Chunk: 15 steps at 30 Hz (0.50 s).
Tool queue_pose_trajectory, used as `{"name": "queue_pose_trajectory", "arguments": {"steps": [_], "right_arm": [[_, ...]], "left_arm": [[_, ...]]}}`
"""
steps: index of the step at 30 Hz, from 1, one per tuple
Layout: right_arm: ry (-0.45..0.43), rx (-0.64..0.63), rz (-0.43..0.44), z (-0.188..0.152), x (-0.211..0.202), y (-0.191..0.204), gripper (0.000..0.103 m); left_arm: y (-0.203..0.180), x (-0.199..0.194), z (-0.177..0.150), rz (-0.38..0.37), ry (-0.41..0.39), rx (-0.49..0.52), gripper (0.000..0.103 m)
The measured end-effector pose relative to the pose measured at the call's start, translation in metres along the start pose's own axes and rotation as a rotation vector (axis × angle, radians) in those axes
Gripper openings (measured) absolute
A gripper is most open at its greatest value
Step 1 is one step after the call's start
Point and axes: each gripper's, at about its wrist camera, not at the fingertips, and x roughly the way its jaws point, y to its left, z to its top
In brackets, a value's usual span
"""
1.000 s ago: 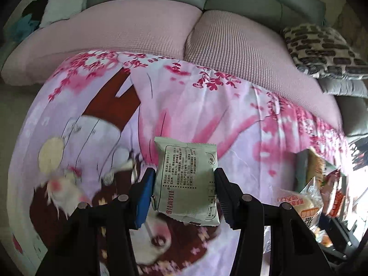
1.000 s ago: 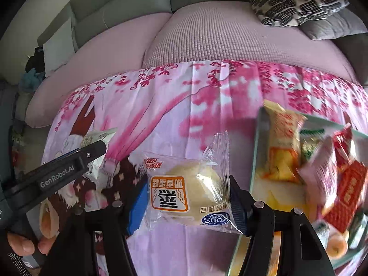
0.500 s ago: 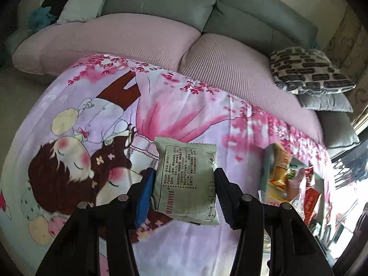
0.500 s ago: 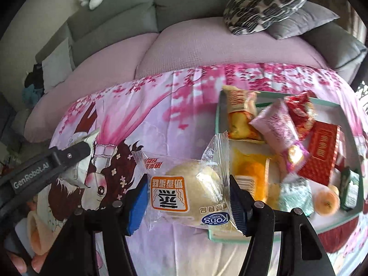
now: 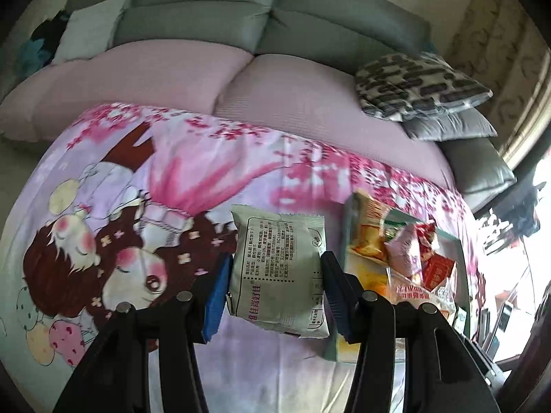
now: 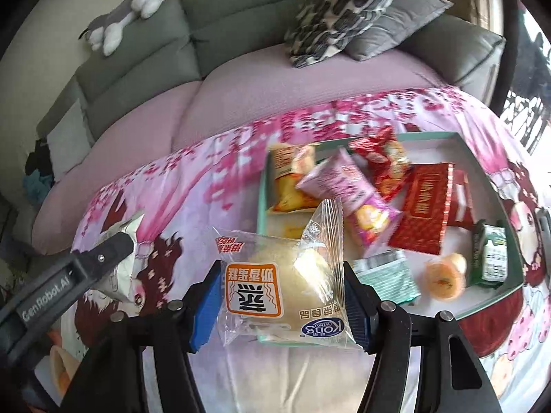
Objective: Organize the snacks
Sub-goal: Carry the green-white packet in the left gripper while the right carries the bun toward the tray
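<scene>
You are carrying two snacks above the pink cartoon-print cloth [image 5: 193, 172].
Your left gripper [image 5: 275, 275] is clamping a pale-green foil packet [image 5: 279, 268]; your right gripper [image 6: 280, 304] is gripping a clear-wrapped yellow cake [image 6: 286, 282] beside the teal tray [image 6: 496, 186].

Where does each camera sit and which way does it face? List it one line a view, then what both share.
Left wrist: on the left gripper, angled down over the cartoon blanket; its jaws clamp a pale green packet.
Right wrist: on the right gripper, facing down at the snack tray; its jaws clamp a wrapped cake, with the left gripper's finger at the left edge.
Shared: tray, blanket, grey sofa.
</scene>
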Motion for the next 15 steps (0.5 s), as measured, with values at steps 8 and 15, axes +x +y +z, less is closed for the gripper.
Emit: {"name": "queue_pose_trajectory", "arguments": {"steps": [8, 15], "right_arm": [[-0.021, 0.124, -0.08, 0.013, -0.002, -0.05, 0.066], [-0.062, 0.23, -0.111, 0.022, -0.012, -0.098, 0.066]], "left_arm": [[-0.051, 0.008, -0.008, -0.049, 0.001, 0.13, 0.054], [-0.094, 0.018, -0.017, -0.09, 0.011, 0.237, 0.054]]}}
